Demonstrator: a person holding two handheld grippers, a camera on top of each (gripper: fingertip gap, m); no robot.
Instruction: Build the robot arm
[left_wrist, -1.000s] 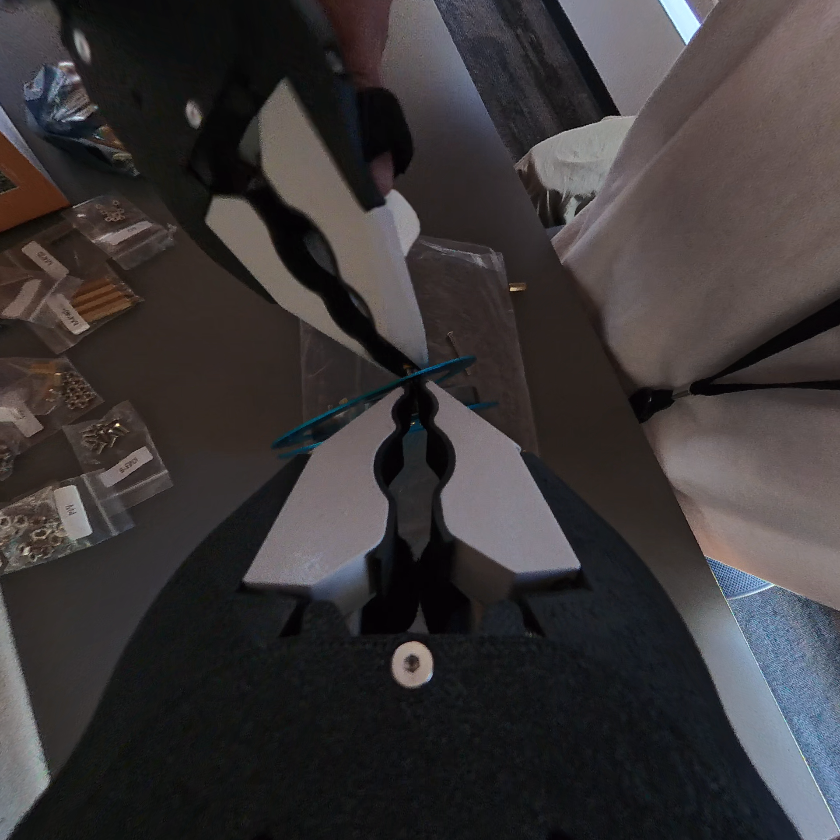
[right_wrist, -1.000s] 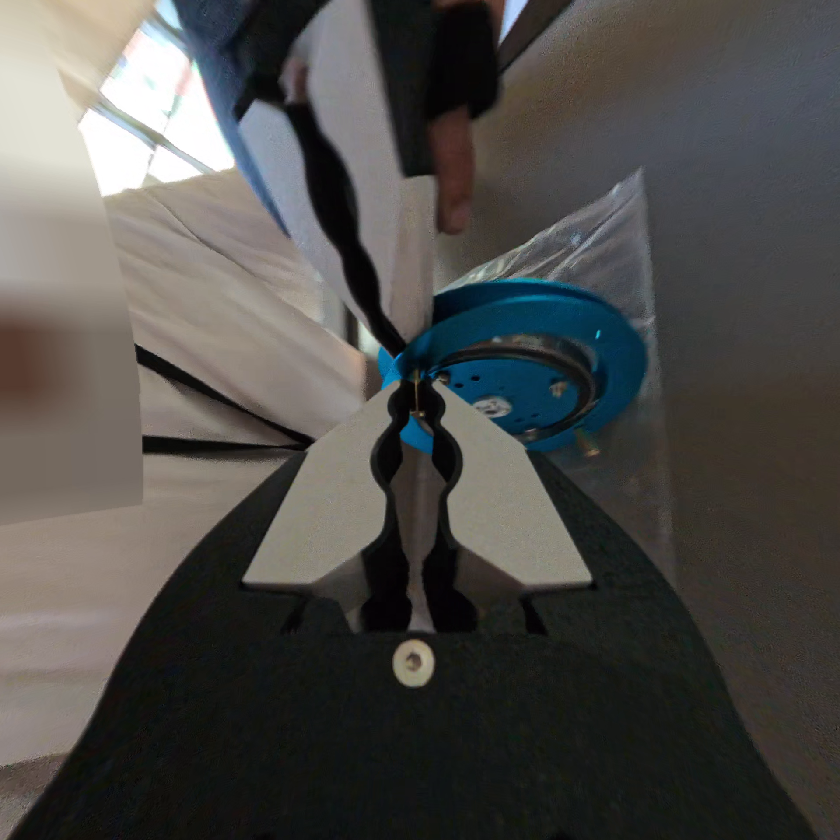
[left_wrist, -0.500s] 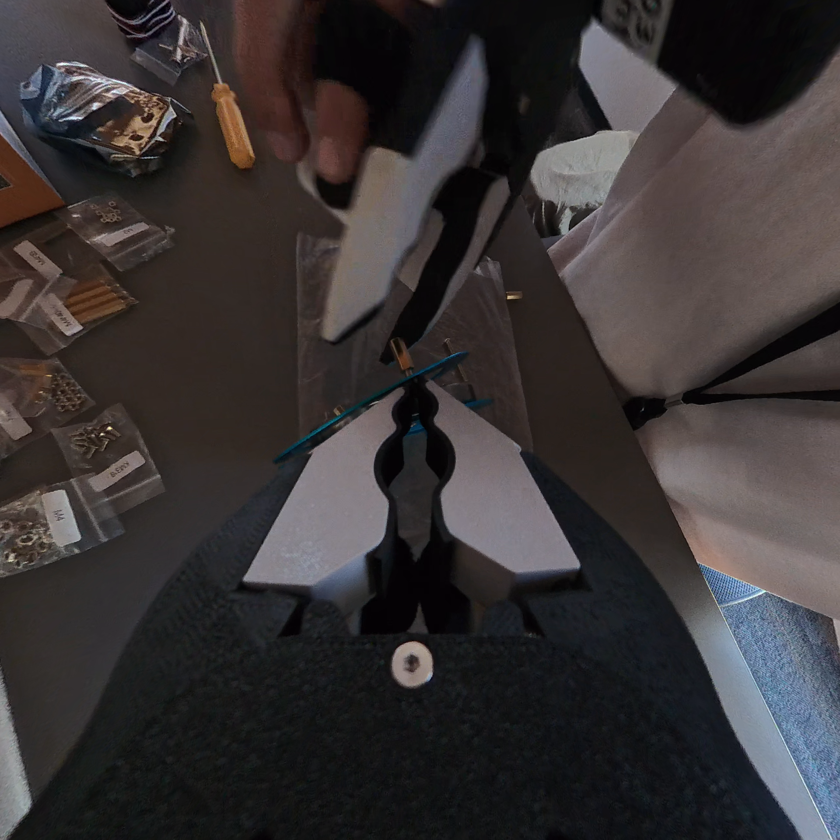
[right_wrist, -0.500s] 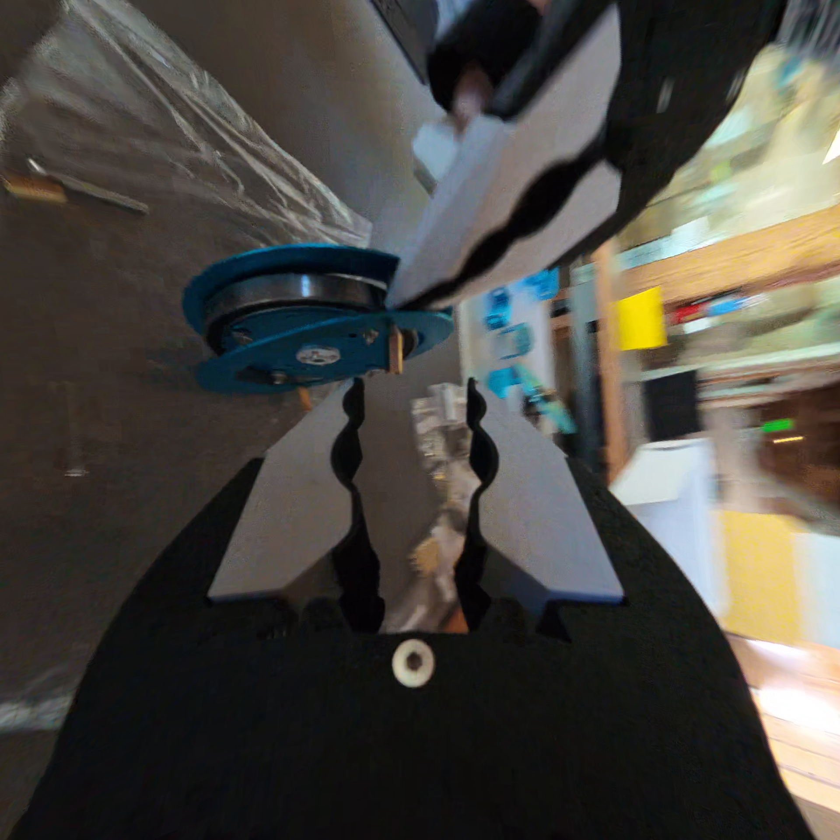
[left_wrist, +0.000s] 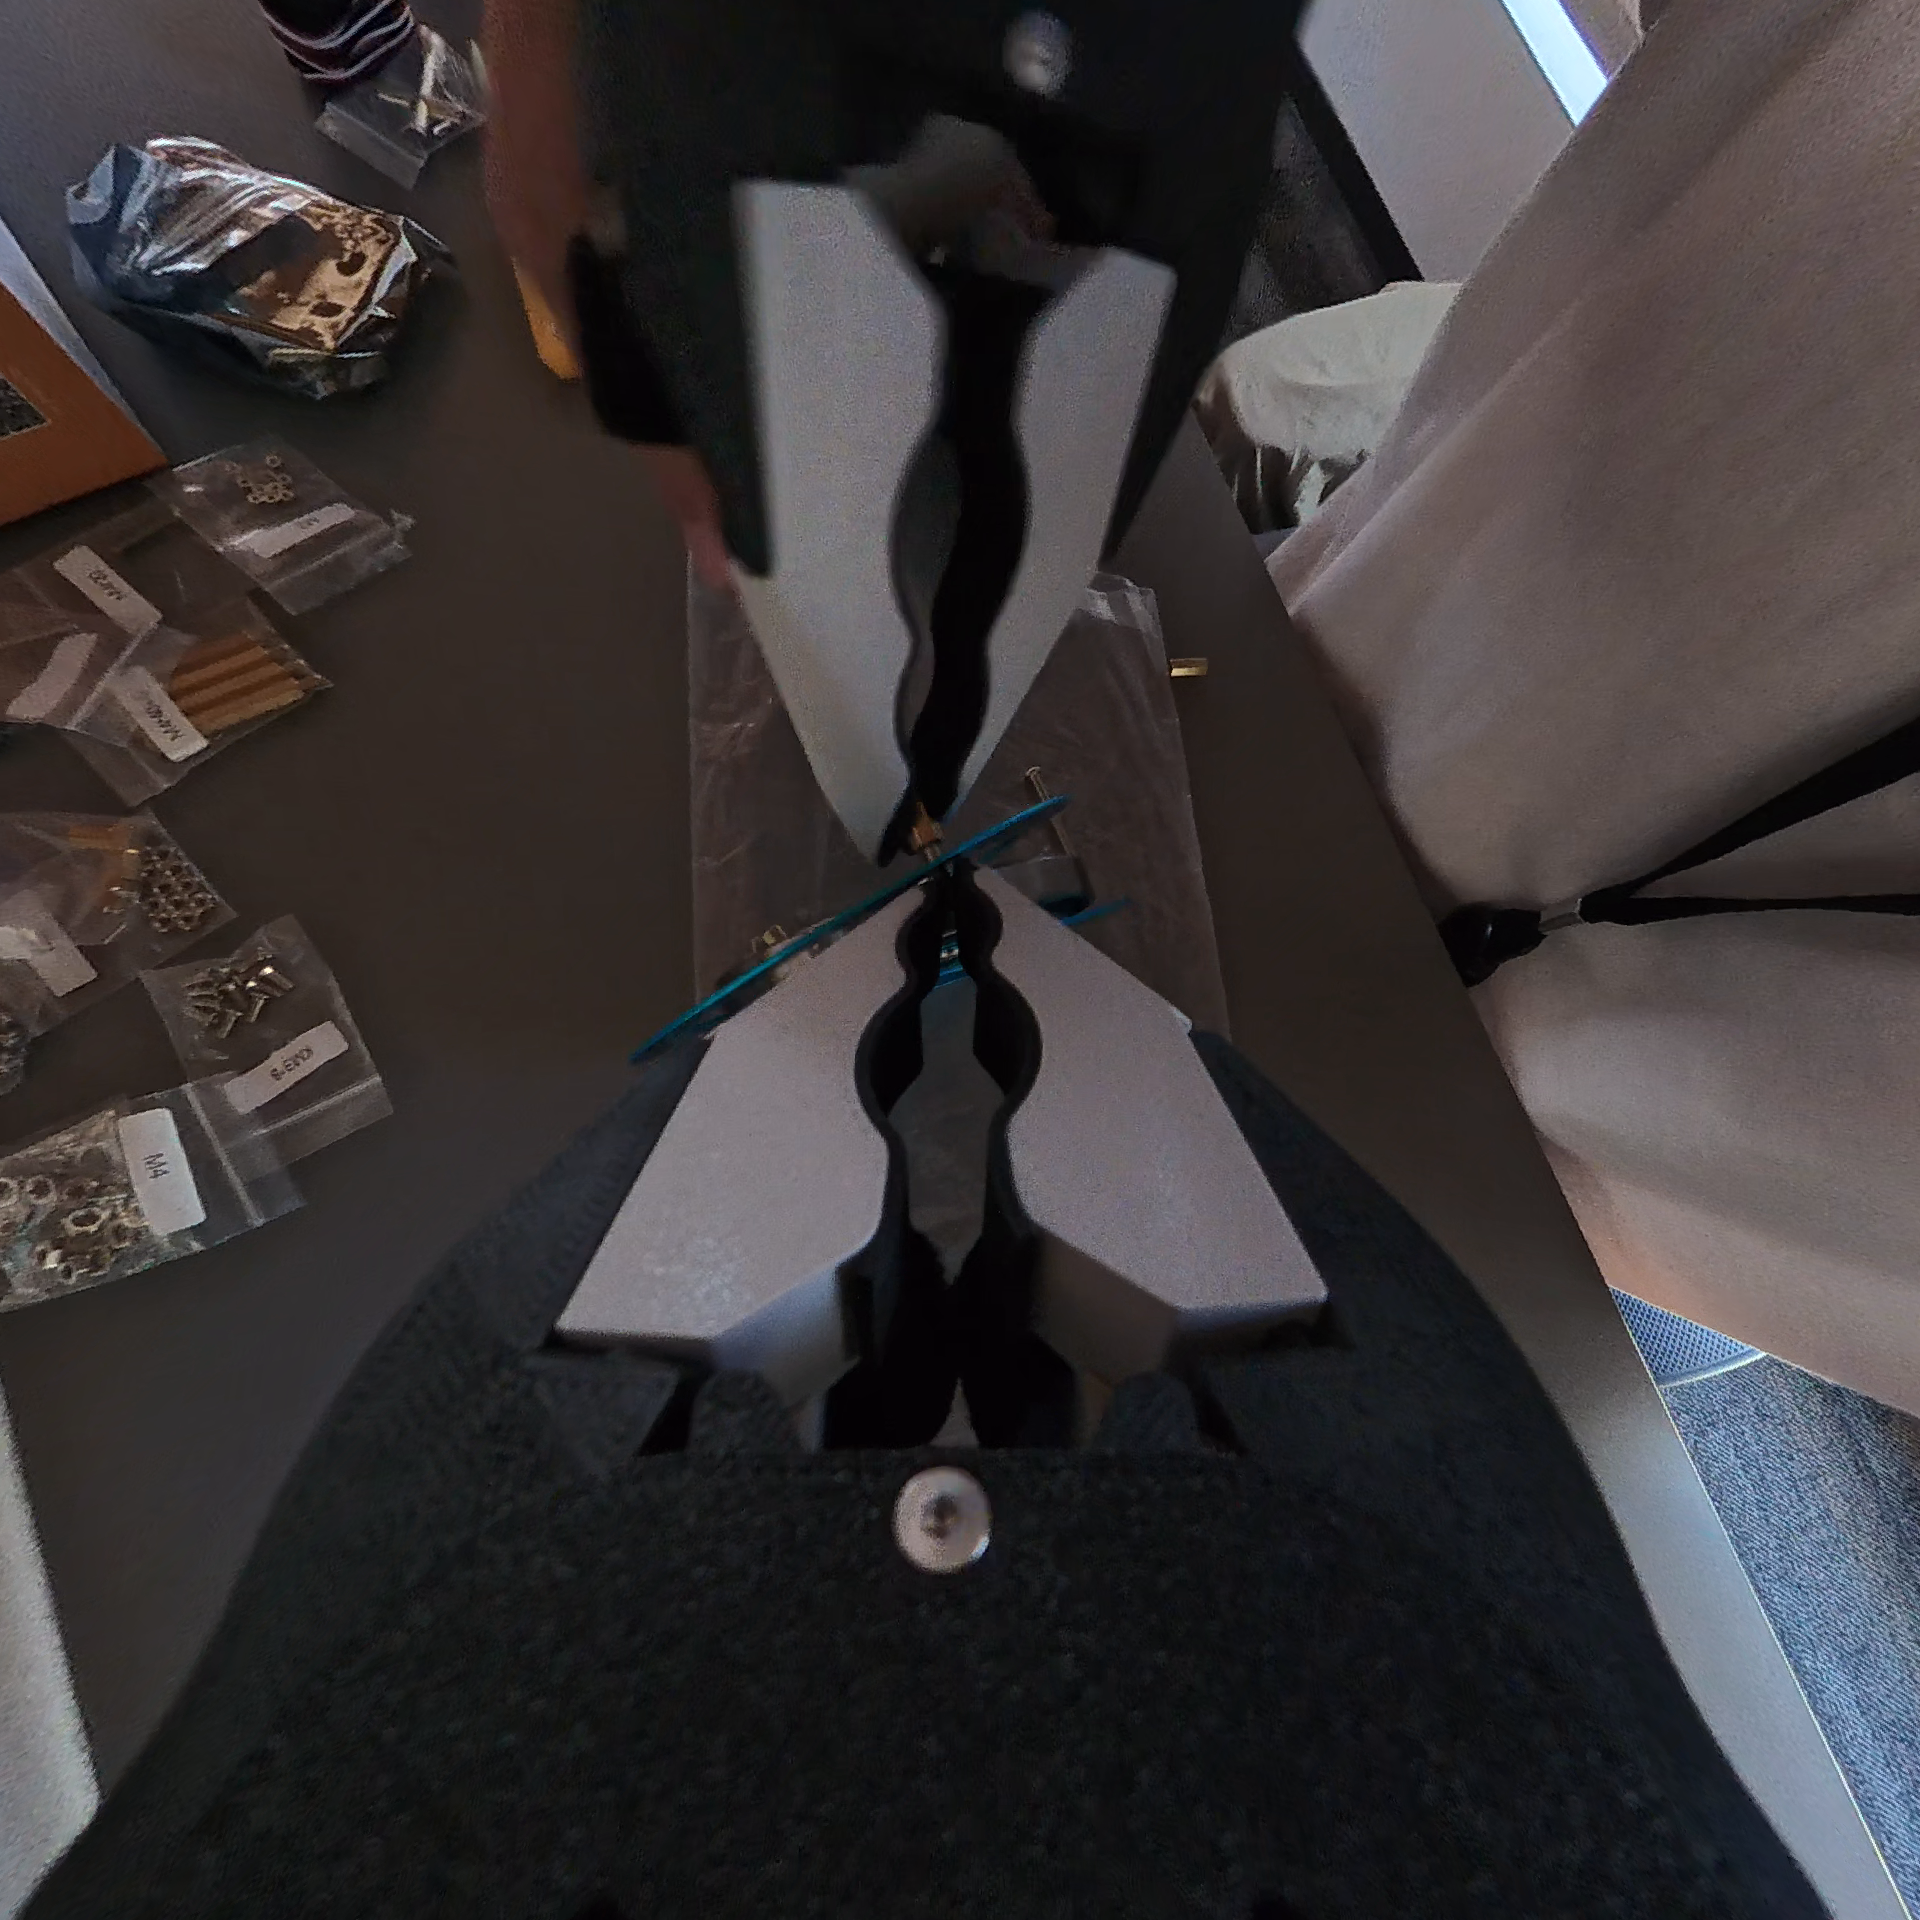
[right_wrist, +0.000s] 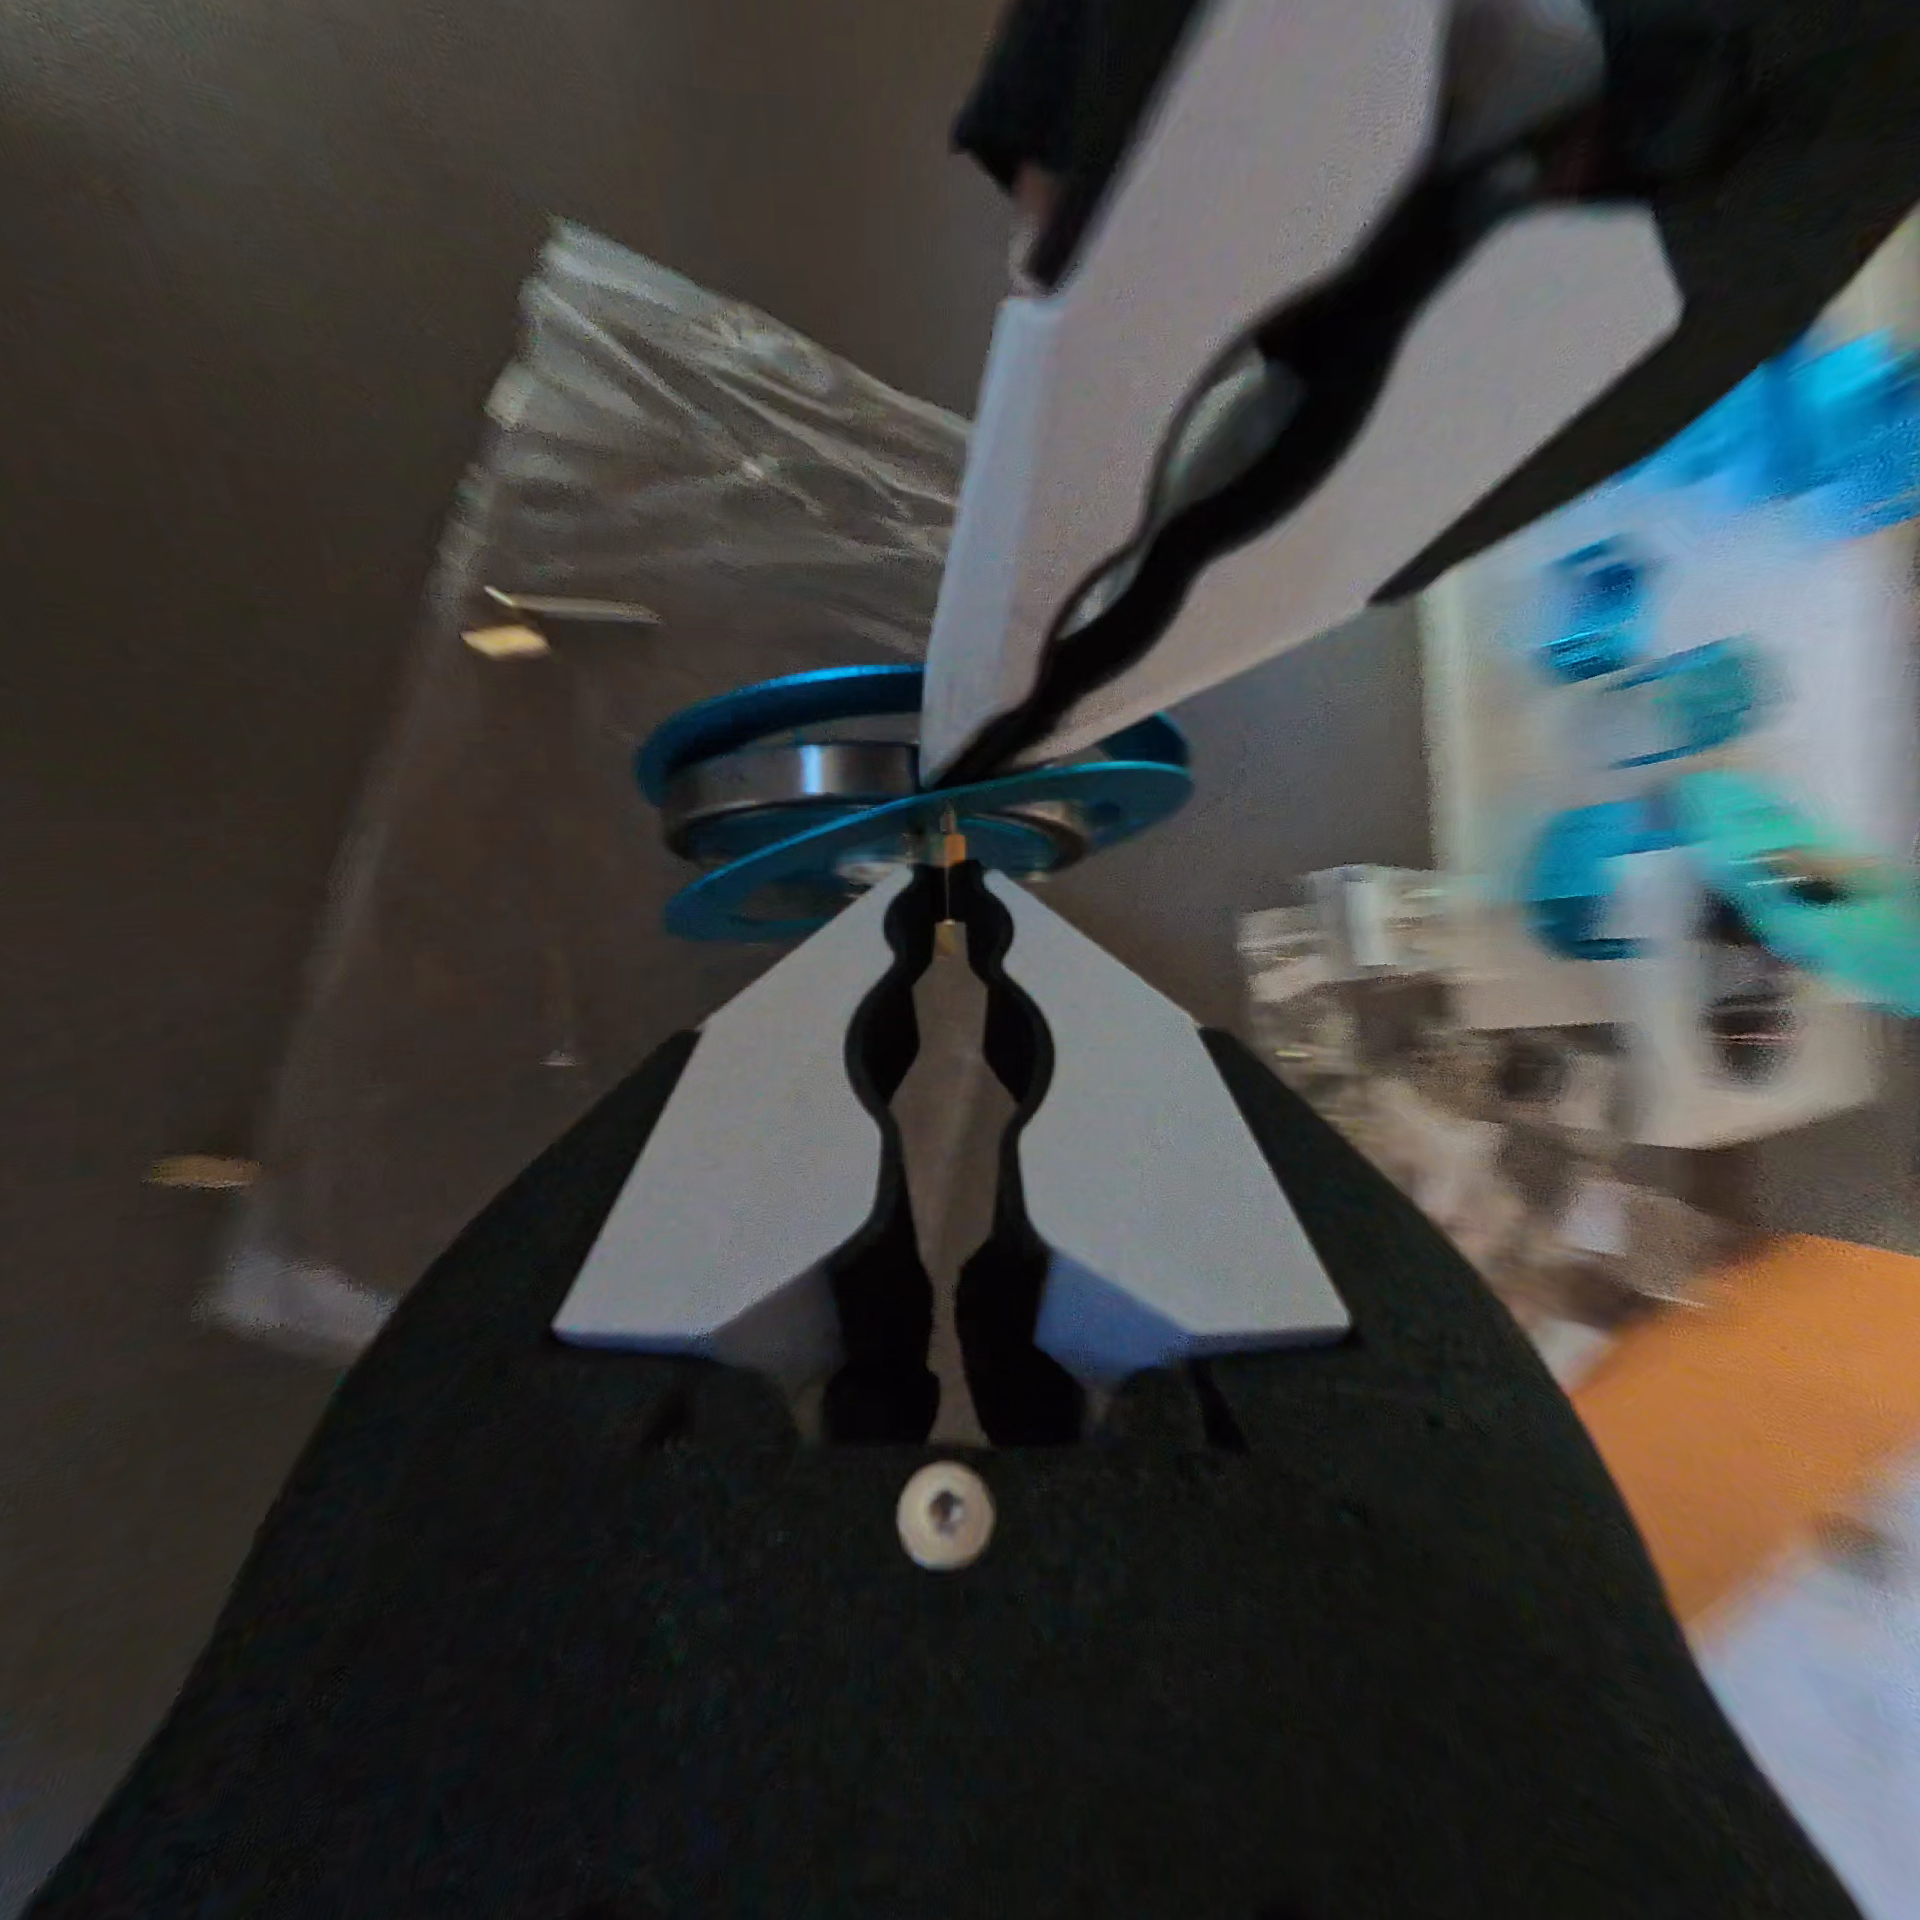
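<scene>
Claws meet at a blue flanged wheel (right_wrist: 831, 821) above a clear plastic bag (left_wrist: 1122, 831) on the dark tabletop (left_wrist: 499, 810). Left claw (left_wrist: 951, 883) pinches its thin rim; right claw (right_wrist: 948, 883) pinches a small brass standoff (right_wrist: 948, 847) on it.

Blue disc (right_wrist: 790, 904) — brass standoff (right_wrist: 948, 847) — orange box (left_wrist: 52, 436).

Dark counter (left_wrist: 499, 790): labelled hardware bags (left_wrist: 260, 1049), foil bag (left_wrist: 249, 270), orange box (left_wrist: 52, 436), clear plastic bag (right_wrist: 665, 478), loose brass standoff (left_wrist: 1188, 668).
</scene>
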